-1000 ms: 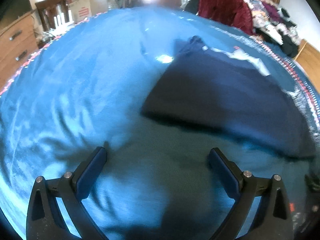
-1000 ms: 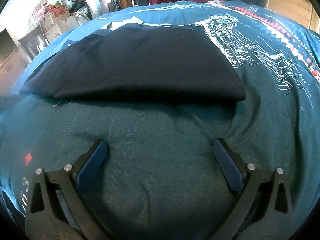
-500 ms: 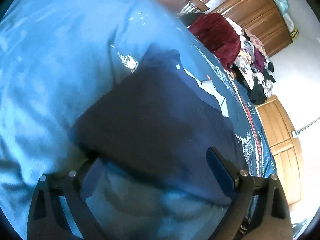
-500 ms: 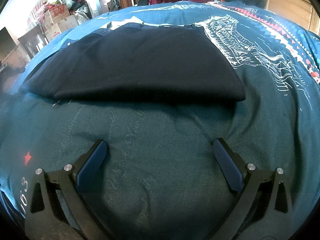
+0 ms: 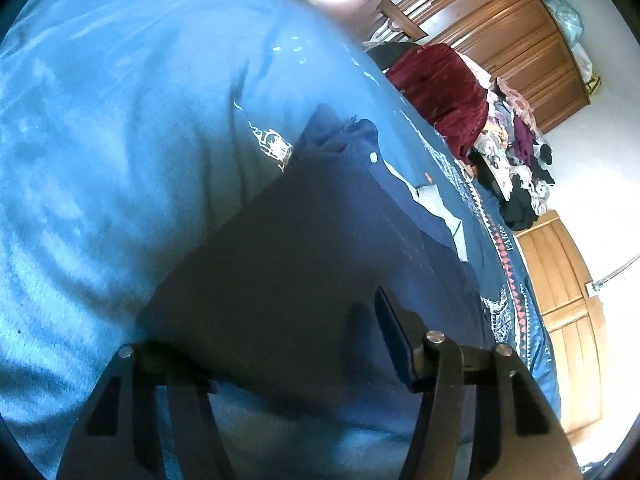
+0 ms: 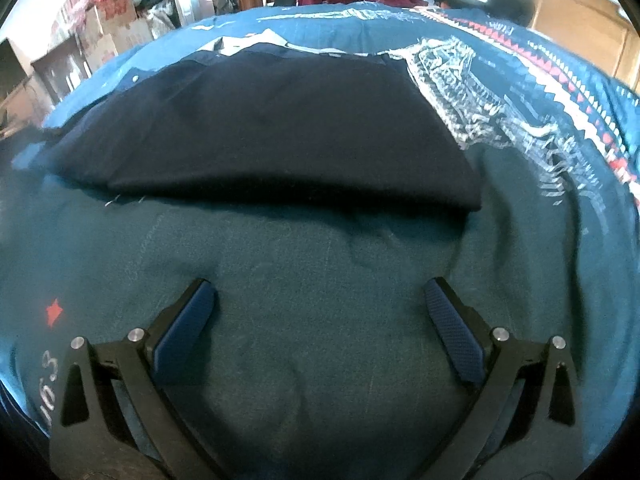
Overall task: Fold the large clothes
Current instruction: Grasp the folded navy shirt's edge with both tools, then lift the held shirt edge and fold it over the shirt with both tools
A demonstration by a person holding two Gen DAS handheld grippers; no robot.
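Left gripper (image 5: 280, 344) spread over navy shirt (image 5: 312, 248) edge, lower frame. Right gripper (image 6: 318, 312) spread above bedspread (image 6: 320, 340), shirt mid-frame, untouched.

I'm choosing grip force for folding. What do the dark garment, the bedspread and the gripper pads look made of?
Garment: matte navy woven cloth, probably cotton; it lies flat, with a crisp folded edge. Bedspread: thin printed teal fabric, likely cotton or a blend; it shows soft wrinkles and a faint weave. Right gripper pads: blue, with a fine diamond grid, probably rubber or textured plastic.
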